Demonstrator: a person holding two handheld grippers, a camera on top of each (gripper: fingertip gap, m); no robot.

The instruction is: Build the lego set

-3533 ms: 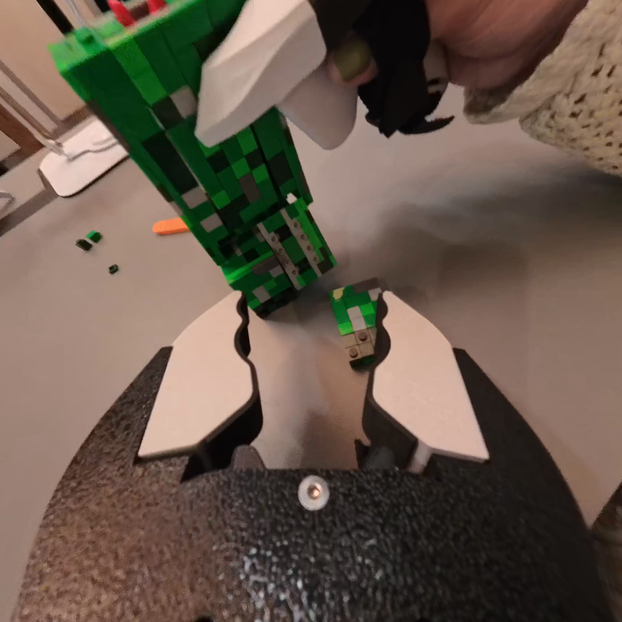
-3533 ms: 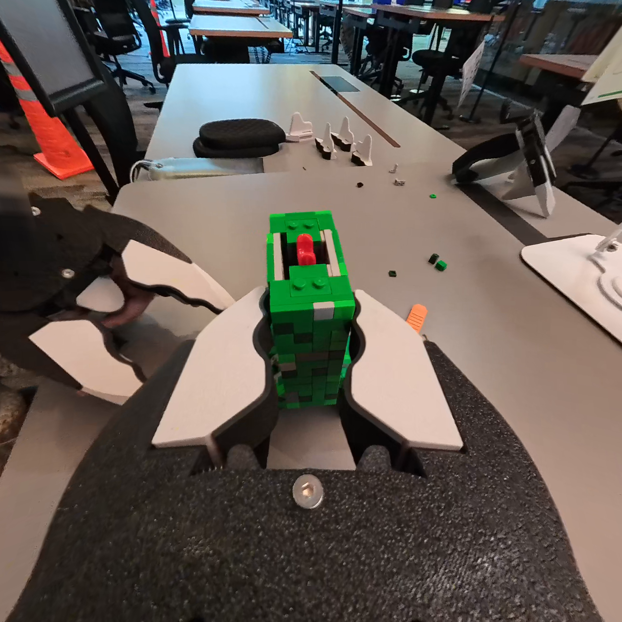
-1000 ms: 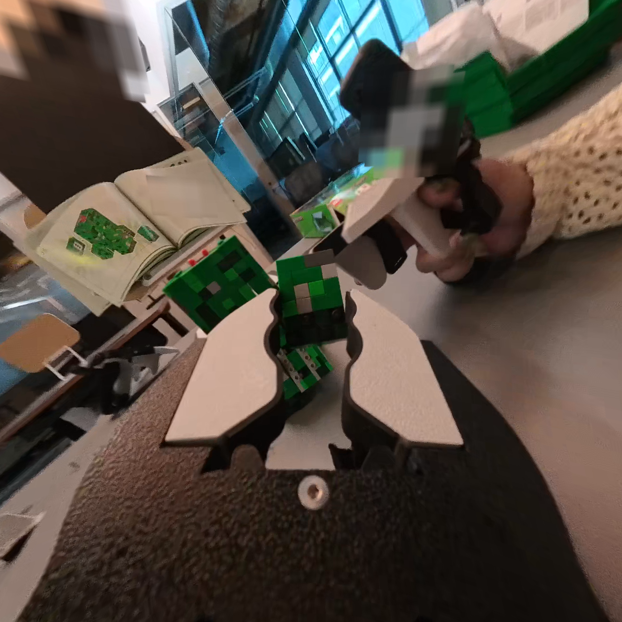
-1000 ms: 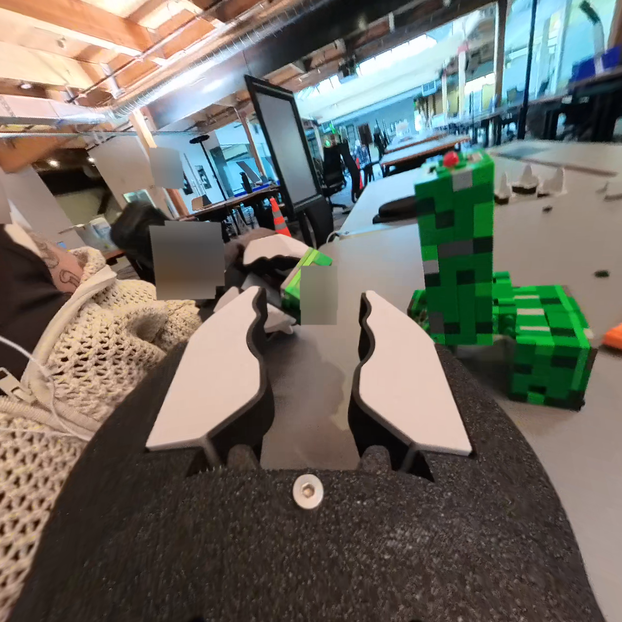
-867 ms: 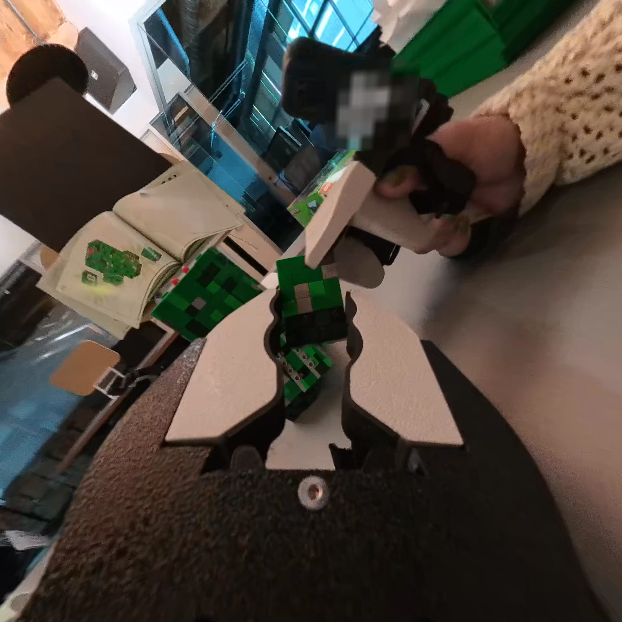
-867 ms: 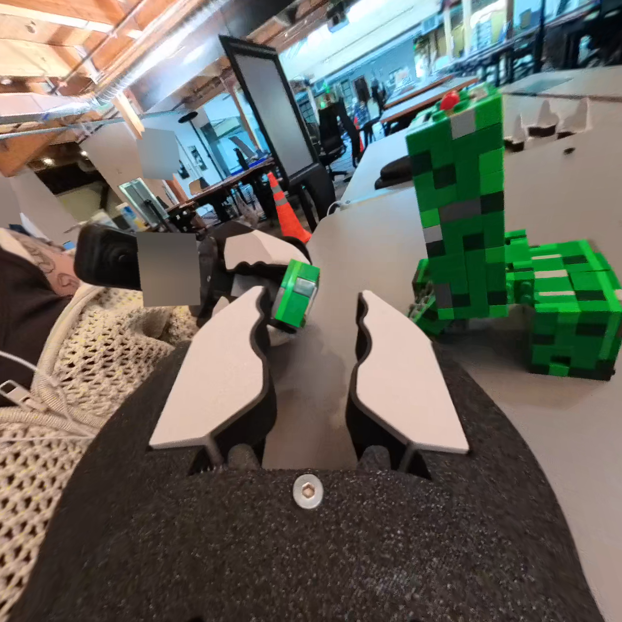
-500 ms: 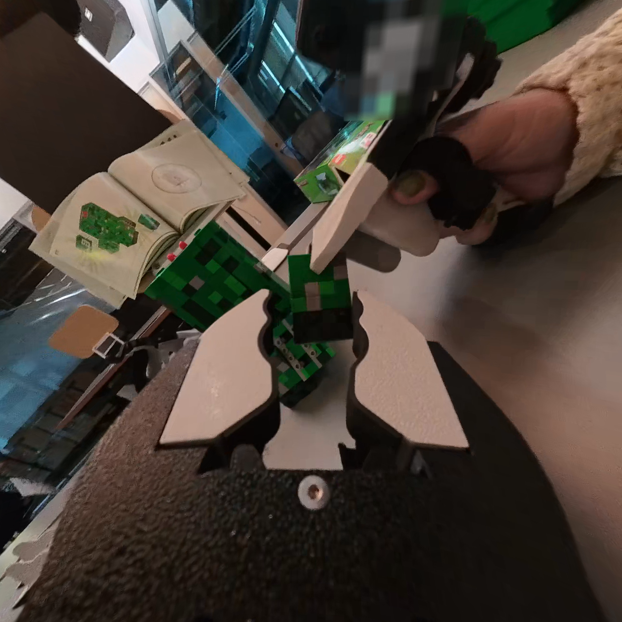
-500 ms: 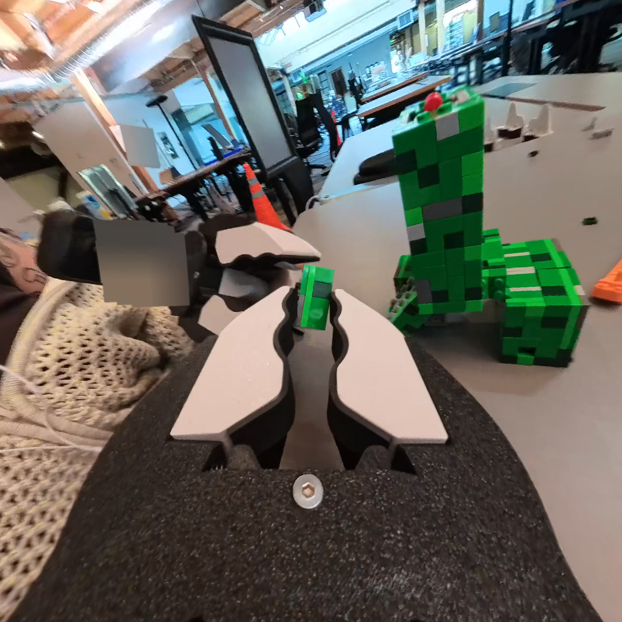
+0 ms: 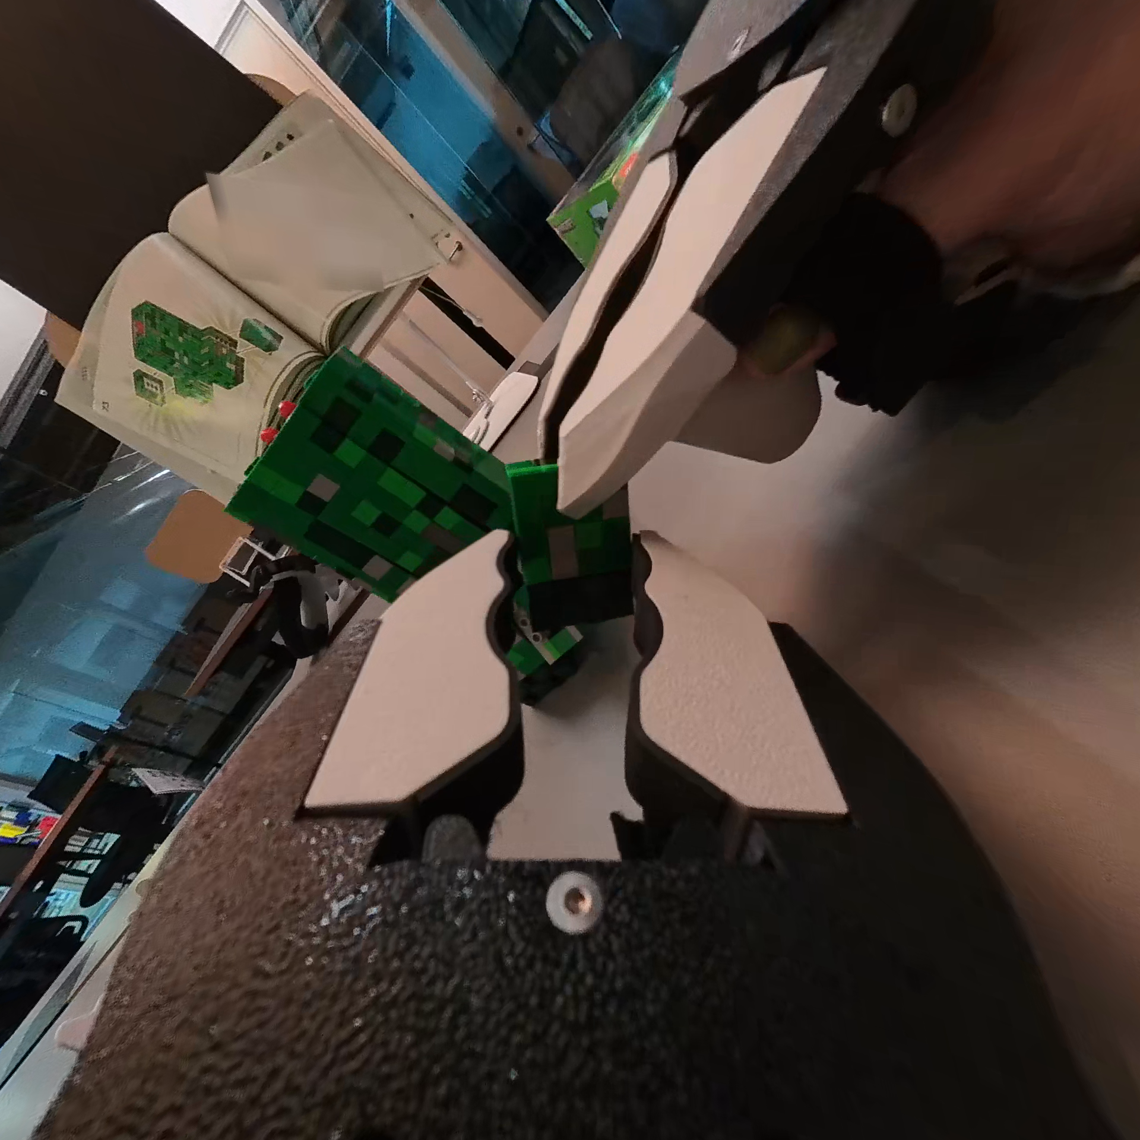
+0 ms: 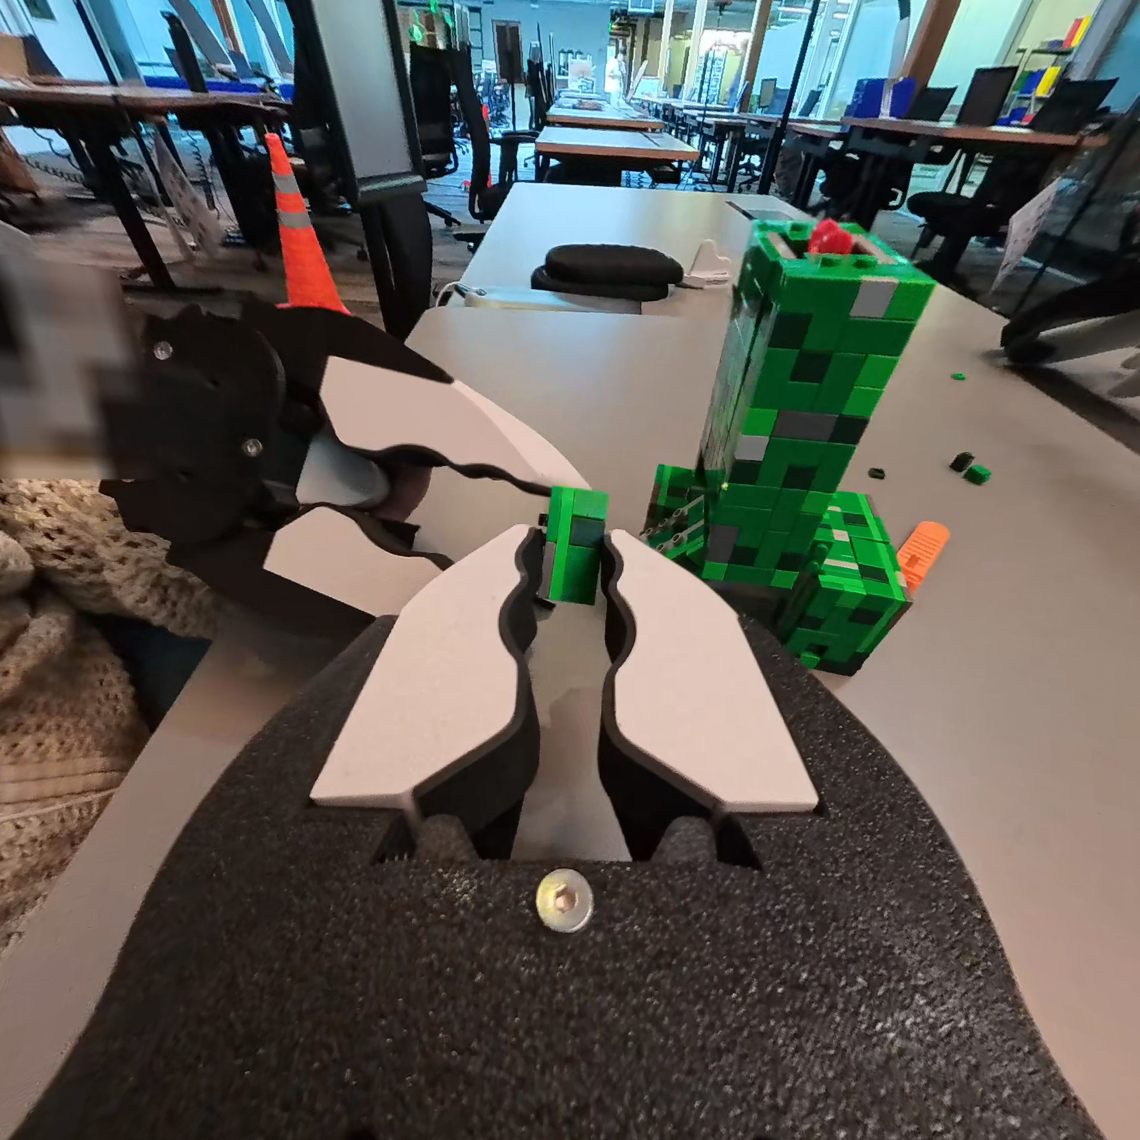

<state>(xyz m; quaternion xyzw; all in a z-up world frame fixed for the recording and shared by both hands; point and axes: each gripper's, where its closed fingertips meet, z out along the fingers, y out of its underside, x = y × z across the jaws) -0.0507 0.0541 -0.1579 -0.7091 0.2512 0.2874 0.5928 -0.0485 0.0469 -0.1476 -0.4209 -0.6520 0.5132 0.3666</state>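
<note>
A small green and black lego block (image 9: pixel 577 574) sits between the fingertips of my left gripper (image 9: pixel 574 543), which is shut on its sides. My right gripper (image 10: pixel 570 536) is shut on the same block (image 10: pixel 577 555) across its other faces. In the left wrist view it (image 9: pixel 577 499) reaches in from the upper right. The left gripper (image 10: pixel 549 493) comes in from the left in the right wrist view. The tall green creeper model (image 10: pixel 802 419) stands on the grey table (image 10: pixel 555 382) just right of the block, with a green cube section (image 10: pixel 857 592) at its base. It also shows in the left wrist view (image 9: pixel 370 493).
An open instruction booklet (image 9: pixel 185 345) stands behind the model. An orange brick separator (image 10: pixel 922 549) and a few loose small pieces (image 10: pixel 971 472) lie to the right. A black pad (image 10: pixel 607 271) lies at the far table edge, an orange cone (image 10: pixel 296 234) beyond. A knitted sleeve (image 10: pixel 55 648) is at the left. Only a small space, under 4 cm, lies between the two pairs of fingers. Left tips and right tips are each some 10 cm from the green cube section (image 10: pixel 857 592).
My right gripper went from open and apart to shut on the small block held by my left gripper. Both grippers with the block have come closer to the creeper model.
</note>
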